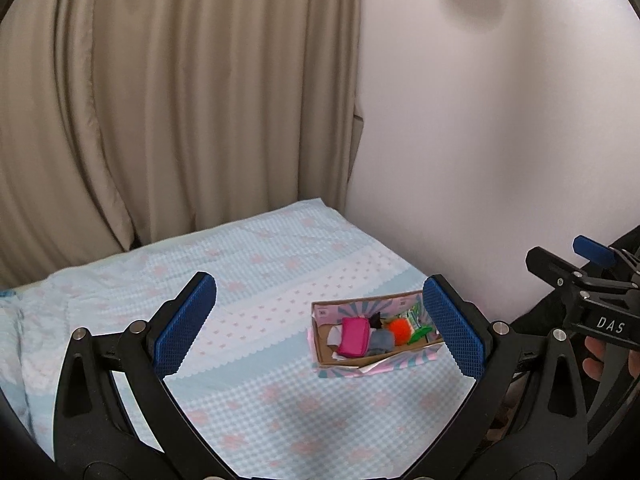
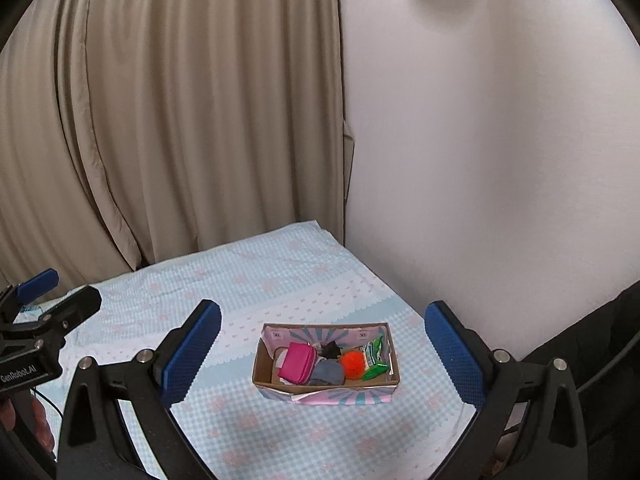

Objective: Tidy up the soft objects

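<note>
Cardboard formed the small open box (image 2: 326, 390) that held your soft objects, its outer walls printed in pink and blue stripes, and it sat on the bed (image 2: 248, 280) under a pale blue gingham sheet dotted with pink bows. Inside it you had a magenta zip pouch (image 2: 297, 362) toward the left, a grey cloth bundle (image 2: 328, 373) just beside it, a small black piece (image 2: 330, 349) behind those, an orange pom-pom (image 2: 353, 365) touching the grey bundle, and a green-and-white packet (image 2: 374, 356) at the right end. A scrap of white paper showed under the pouch.

Your right claw (image 2: 322, 356) hung above the bed with its blue-padded fingers (image 2: 192, 354) spread wide and nothing between them; the box lay framed in the gap, well below the pads. Your left claw (image 1: 320, 328) was likewise spread wide and held nothing. From its camera the same box (image 1: 340, 356) sat toward the right finger (image 1: 454, 330), whose pad hid the box's far right end.

Each claw appeared at the edge of the other's view, a bit of your hand (image 1: 596, 360) visible behind the right one. A beige curtain (image 2: 180, 120) hung behind the bed on the left, and a plain white wall (image 2: 480, 160) stood on the right.
</note>
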The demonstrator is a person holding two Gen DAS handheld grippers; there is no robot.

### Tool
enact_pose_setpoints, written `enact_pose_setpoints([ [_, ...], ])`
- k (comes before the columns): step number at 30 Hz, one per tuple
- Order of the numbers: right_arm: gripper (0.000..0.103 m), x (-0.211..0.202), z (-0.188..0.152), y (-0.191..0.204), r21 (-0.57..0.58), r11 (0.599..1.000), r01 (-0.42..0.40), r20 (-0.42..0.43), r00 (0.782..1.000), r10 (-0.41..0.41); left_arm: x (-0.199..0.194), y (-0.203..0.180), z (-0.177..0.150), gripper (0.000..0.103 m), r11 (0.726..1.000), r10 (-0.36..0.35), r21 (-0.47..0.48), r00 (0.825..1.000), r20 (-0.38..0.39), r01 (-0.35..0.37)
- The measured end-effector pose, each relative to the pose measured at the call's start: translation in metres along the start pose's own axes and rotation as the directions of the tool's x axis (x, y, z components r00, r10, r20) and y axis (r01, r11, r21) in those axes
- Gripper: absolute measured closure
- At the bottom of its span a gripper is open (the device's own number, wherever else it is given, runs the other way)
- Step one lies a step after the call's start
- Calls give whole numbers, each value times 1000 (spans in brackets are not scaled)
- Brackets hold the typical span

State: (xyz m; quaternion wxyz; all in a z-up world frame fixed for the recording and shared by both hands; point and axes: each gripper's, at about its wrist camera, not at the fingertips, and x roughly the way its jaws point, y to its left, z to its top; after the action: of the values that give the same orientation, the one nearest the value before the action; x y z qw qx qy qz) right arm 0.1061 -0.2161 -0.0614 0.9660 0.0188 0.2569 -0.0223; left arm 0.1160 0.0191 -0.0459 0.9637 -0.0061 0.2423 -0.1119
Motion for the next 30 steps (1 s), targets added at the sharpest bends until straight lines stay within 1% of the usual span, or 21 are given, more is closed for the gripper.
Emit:
enact_pose_setpoints([
  [7, 1, -14, -1, 3, 10, 1000, 0, 35, 999, 0, -16, -2, -3, 0, 1000, 15, 6, 999, 42, -15],
  [11, 1, -23, -2, 2, 5, 1000, 7, 43, 999, -8, -19, -5, -4, 0, 1000, 13, 9, 999, 49, -14],
  [22, 1, -29, -2, 2, 14, 1000, 11, 58, 998, -12, -21, -10, -4, 0, 999, 24, 24, 998, 61, -25],
  [30, 1, -24, -1, 1, 16, 1000, 8, 58, 998, -9, -20, -11, -5, 0, 999, 32, 30, 998, 62, -34],
])
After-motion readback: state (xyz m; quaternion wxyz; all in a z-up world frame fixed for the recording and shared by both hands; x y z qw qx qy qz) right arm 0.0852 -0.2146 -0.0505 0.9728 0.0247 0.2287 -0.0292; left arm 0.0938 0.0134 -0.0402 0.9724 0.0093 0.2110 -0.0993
